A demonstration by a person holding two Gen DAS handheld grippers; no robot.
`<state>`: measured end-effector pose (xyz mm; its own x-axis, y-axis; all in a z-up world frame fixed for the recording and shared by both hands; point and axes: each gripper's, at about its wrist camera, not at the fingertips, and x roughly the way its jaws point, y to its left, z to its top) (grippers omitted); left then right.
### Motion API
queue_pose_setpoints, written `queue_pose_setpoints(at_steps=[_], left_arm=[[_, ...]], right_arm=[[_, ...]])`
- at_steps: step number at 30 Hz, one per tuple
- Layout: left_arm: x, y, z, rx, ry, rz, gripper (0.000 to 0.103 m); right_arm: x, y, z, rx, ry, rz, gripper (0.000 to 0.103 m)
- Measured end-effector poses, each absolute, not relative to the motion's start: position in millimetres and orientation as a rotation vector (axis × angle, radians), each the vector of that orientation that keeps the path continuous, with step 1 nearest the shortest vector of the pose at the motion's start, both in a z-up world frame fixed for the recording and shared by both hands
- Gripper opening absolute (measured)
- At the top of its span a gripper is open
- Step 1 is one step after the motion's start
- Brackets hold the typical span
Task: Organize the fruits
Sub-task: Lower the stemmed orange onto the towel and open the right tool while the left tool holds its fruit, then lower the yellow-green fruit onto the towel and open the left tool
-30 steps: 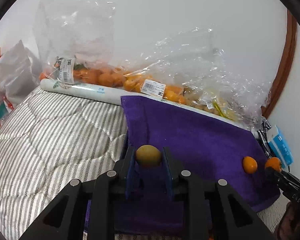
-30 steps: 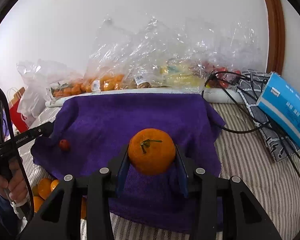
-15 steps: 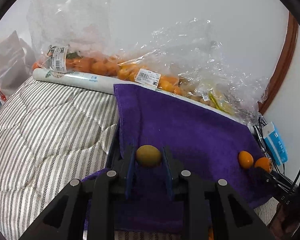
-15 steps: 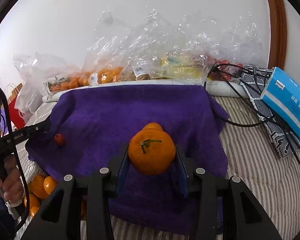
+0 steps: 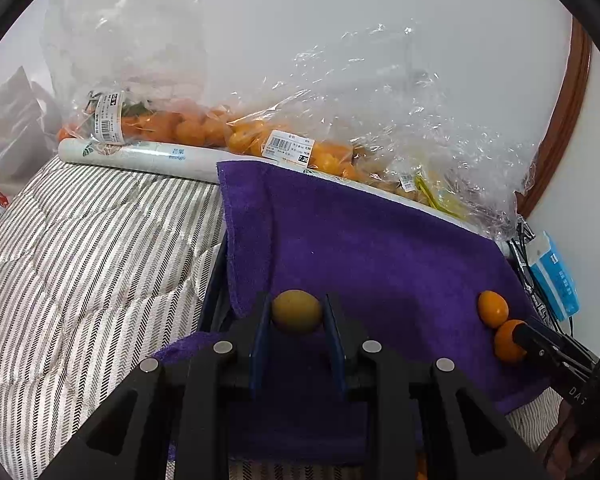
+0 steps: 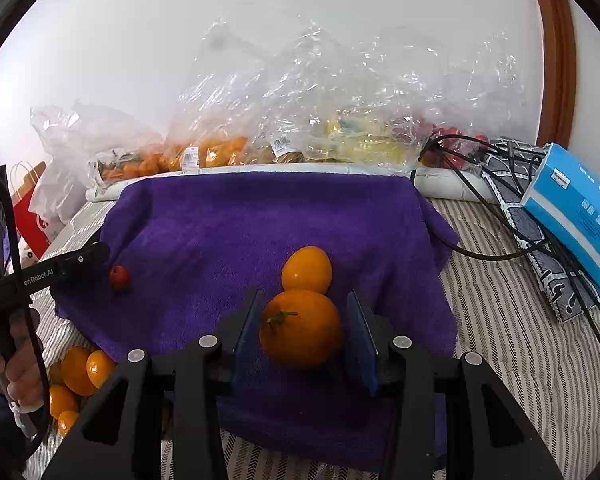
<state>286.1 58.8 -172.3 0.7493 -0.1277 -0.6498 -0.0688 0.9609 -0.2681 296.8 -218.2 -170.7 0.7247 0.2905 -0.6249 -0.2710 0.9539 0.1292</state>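
My left gripper [image 5: 297, 320] is shut on a small olive-yellow fruit [image 5: 296, 311], held over the left part of the purple towel [image 5: 380, 256]. Over the towel [image 6: 240, 232] in the right wrist view, my right gripper [image 6: 302, 320] is shut on an orange tangerine [image 6: 301, 332] with a green stem. A smaller yellow-orange fruit [image 6: 306, 270] lies on the cloth, touching the tangerine's far side. In the left wrist view the same pair shows at the right: the loose fruit [image 5: 493, 308] and the held tangerine [image 5: 508, 340]. A small red fruit [image 6: 119, 277] sits at the left gripper's fingertip [image 6: 96, 252].
Clear plastic bags of oranges [image 5: 188, 128] and other fruit [image 6: 360, 140] line the wall behind a white roll [image 5: 140, 158]. Several loose oranges [image 6: 80, 368] lie on the striped bedding [image 5: 80, 260] left of the towel. A blue tissue box [image 6: 576, 208] and black cables [image 6: 480, 248] lie on the right.
The tangerine in the right gripper has come up beside the loose yellow-orange fruit, which now shows behind it. The left wrist view has swung slightly to the right; its fruit stays gripped.
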Motion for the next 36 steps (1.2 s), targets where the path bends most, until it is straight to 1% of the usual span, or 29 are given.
queue_pose_setpoints(at_steps=[5,7,8,9,11,16,21,24,29,36], left_arm=[[287,57,-173,-0.278,0.728,-0.038,0.025],[287,57,-172,-0.279,0.730,-0.041,0.026],[287,58,-172,-0.282,0.729,-0.047,0.030],[287,58,-172,-0.286,0.726,-0.054,0.036],[285,58,-170,-0.288,0.712,-0.055,0.041],[282,56,-167,-0.280,0.697,-0.050,0.041],[279,55,-165,-0.276,0.679,-0.046,0.042],[275,56,-164,-0.284,0.670,-0.044,0.042],[266,59,-164,-0.303,0.675,-0.041,0.042],[242,61,-162,-0.288,0.660,-0.037,0.042]], right_arm=[[292,-220,-166,0.039,0.656,0.308,0.045],[290,-221,-163,0.047,0.638,0.306,0.048],[289,-222,-161,0.050,0.629,0.304,0.049],[288,-223,-160,0.055,0.619,0.303,0.050],[287,-223,-158,0.062,0.607,0.301,0.052],[281,-220,-156,0.052,0.570,0.284,0.057],[268,-218,-146,0.019,0.488,0.270,0.057],[264,-218,-142,0.025,0.472,0.259,0.057],[252,-216,-135,0.089,0.538,0.283,0.057],[215,-194,-131,0.064,0.588,0.285,0.056]])
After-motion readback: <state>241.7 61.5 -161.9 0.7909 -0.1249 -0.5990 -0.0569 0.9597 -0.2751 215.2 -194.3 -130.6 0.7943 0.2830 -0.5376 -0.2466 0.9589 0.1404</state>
